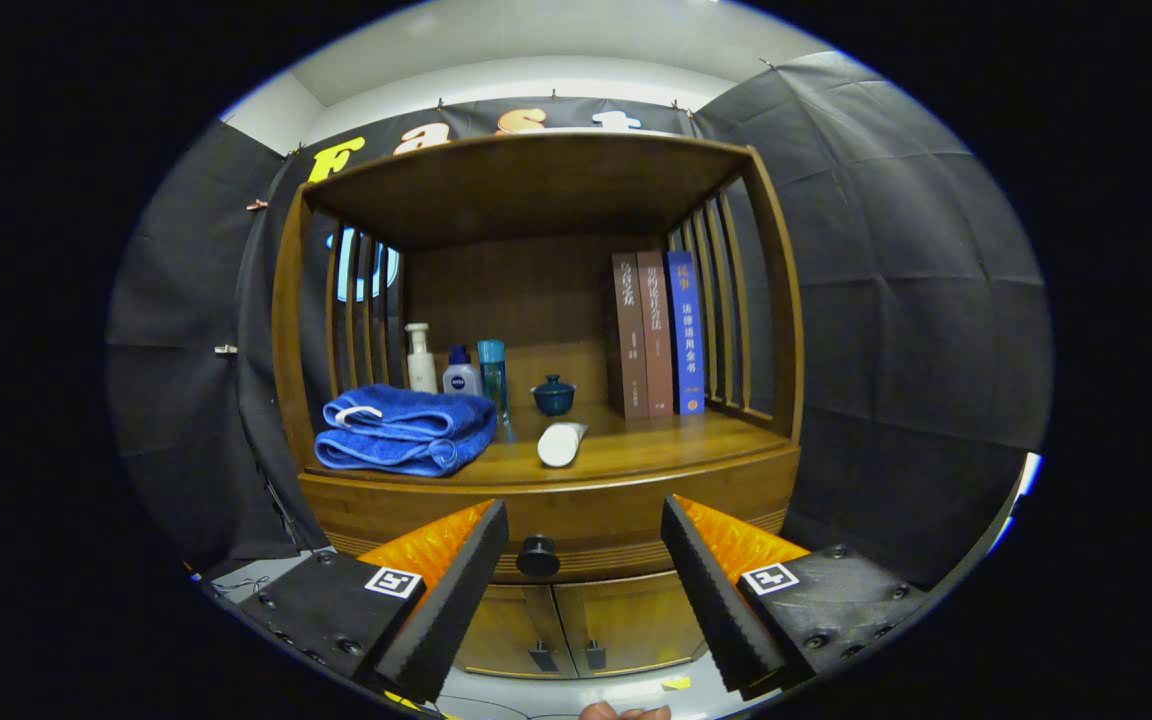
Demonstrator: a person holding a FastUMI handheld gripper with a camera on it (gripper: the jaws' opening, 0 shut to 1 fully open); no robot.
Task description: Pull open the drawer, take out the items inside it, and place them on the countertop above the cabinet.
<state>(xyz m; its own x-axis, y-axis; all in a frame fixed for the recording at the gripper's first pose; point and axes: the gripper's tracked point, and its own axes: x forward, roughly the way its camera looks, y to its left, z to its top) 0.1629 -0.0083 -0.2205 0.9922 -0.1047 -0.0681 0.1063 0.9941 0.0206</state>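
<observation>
Tongs [584, 520] spread wide and empty before the closed drawer [556, 515]; its small round knob [538, 556], rigid, likely slick, offers the only hold.

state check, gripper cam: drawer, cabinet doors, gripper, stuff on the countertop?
drawer: closed, knob between the fingers, untouched
cabinet doors: both shut
gripper: open, holding nothing
blue towel: folded, lying on the countertop
white tube: lying on its side
lidded blue cup: upright, lid on
three bottles: upright, behind the towel
three books: standing upright
</observation>
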